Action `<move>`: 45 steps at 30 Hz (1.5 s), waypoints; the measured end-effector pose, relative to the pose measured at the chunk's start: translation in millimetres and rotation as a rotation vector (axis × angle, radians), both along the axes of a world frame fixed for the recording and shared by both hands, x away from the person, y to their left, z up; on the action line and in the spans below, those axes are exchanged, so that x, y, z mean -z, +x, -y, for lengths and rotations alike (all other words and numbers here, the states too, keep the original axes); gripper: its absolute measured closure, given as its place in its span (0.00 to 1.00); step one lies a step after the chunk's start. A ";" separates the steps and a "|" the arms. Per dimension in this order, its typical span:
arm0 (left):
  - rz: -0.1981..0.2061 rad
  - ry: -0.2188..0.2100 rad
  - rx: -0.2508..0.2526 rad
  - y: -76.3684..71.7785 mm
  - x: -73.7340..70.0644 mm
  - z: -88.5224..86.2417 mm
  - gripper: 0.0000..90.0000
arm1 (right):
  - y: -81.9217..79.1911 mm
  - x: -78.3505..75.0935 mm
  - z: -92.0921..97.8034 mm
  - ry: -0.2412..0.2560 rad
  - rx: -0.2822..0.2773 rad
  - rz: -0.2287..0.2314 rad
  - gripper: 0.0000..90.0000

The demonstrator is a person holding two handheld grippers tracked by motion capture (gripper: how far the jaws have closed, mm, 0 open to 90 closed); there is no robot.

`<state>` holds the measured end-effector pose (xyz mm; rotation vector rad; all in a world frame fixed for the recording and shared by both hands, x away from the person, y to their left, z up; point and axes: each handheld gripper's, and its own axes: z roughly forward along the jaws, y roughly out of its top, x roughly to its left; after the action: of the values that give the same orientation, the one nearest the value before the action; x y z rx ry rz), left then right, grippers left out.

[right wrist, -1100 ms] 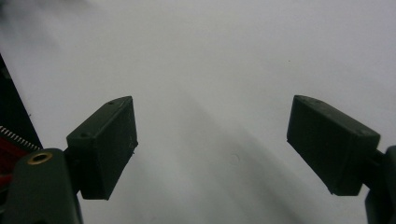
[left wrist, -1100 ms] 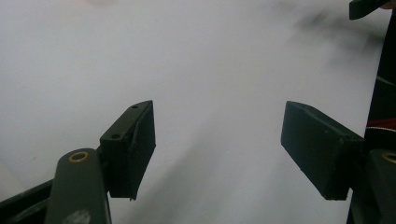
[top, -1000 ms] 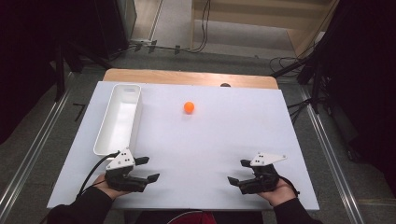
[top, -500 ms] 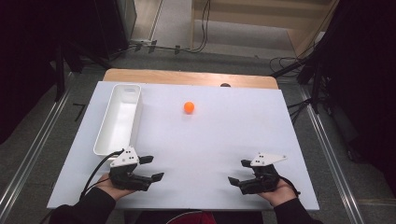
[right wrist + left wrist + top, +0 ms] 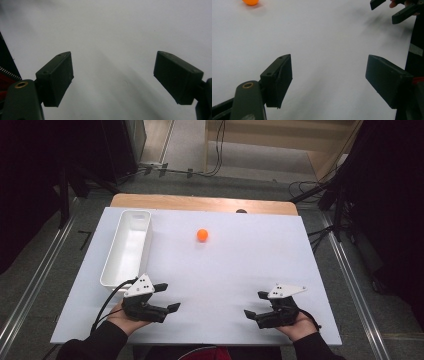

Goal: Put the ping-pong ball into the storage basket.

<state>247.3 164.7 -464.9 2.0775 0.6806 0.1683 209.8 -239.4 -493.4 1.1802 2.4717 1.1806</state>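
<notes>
Two grippers rest low at the near edge of the bench (image 5: 300, 250): from above, the left gripper (image 5: 165, 300) has edged slightly inward since a second ago, likely starting toward the orange ball (image 5: 202, 235), which lies well apart beside the white tray (image 5: 146, 227). Left gripper view: jaws spread, empty, ball (image 5: 250, 2) far ahead. Right gripper view: right gripper (image 5: 112, 75) spread wide, empty
</notes>
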 end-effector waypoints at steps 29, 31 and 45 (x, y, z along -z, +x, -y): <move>0.007 0.003 -0.005 10.4 -1.5 24.3 0.23 | 0.1 0.6 -0.1 -0.009 -0.005 0.005 0.16; -0.004 0.011 -0.012 11.6 -1.1 26.4 0.19 | 0.1 0.5 0.0 -0.011 -0.007 0.006 0.16; 0.017 0.010 -0.006 16.6 -1.3 37.8 0.19 | 0.2 0.7 0.1 -0.011 -0.008 0.003 0.16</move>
<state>263.9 126.9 -463.6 2.0818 0.6768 0.1936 210.0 -239.4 -494.1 1.1665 2.4795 1.1682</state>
